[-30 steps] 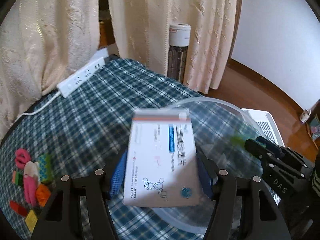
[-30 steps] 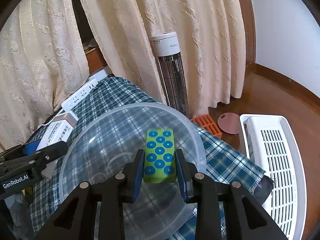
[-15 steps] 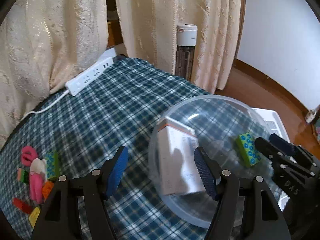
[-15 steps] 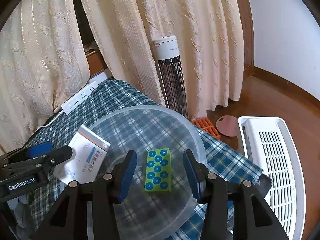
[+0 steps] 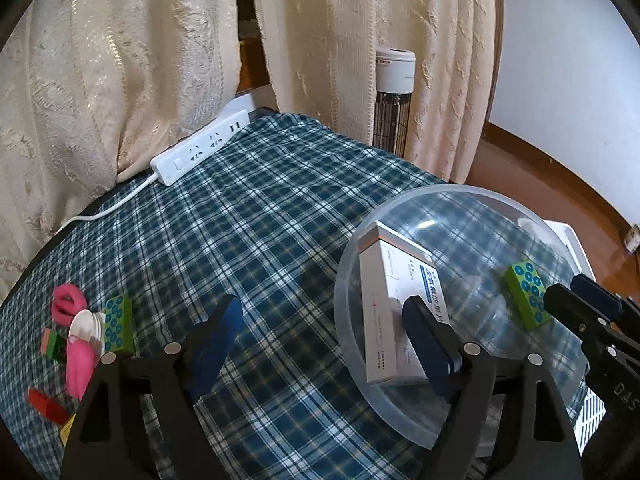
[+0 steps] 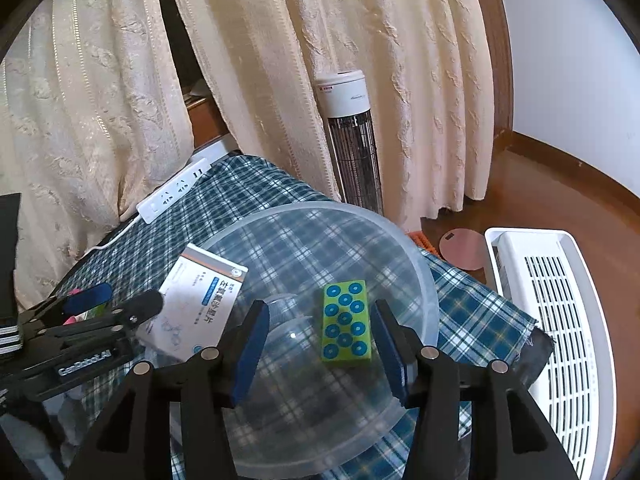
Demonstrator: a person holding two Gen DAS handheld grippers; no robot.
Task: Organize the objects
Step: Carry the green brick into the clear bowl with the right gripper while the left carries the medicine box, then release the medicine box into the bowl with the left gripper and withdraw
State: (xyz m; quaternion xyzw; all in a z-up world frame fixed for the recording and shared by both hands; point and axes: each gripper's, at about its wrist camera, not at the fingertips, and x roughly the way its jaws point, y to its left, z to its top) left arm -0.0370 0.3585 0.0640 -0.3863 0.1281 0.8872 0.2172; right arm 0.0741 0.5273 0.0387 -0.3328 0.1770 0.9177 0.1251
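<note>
Clear plastic bowl (image 6: 424, 280) sits on the plaid-covered counter (image 5: 256, 216) under both tools, holding a white medicine box (image 6: 200, 308) propped against its wall and a green studded block (image 6: 346, 322) lying flat. The right gripper (image 6: 320, 344) hovers with jaws apart on either side of the block, gripping nothing; the left gripper (image 5: 328, 340) is likewise spread and empty, its right jaw in front of the box. A likely risk: the bowl reaches close to the counter's edge, so a knock from either jaw could tip it off. Only the left wrist view shows the toy pile (image 5: 80, 340) left of its jaws, still to be gathered; only the right wrist view shows the white grille unit (image 6: 560, 320) on the floor beyond the counter's edge.
</note>
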